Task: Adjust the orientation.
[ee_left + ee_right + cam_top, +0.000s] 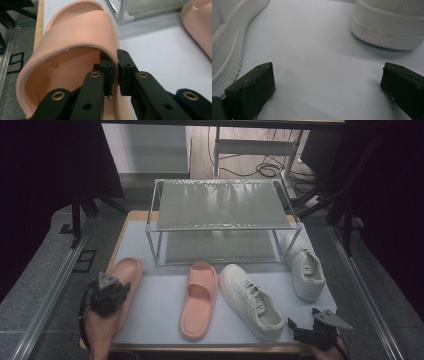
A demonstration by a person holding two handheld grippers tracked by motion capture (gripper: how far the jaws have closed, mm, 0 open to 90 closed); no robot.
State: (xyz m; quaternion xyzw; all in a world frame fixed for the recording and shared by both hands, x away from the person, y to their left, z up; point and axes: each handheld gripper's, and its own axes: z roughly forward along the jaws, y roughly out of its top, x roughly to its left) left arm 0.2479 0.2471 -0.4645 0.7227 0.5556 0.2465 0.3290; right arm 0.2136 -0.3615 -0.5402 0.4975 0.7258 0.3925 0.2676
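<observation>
Left gripper view: jaws pinching slipper point(75, 32) strap.

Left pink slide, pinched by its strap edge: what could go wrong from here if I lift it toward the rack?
1. The left hand-held gripper clamps only the thin edge of the left pink slide's strap, so the soft strap may flex and slip out.
2. Held off-centre, the slide could swing and hit the rack's front post, which stands just ahead.
3. The right hand-held gripper is open and idle, so nothing would catch a drop.

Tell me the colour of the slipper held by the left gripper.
Salmon pink slipper; the left gripper view shows it best.
</observation>
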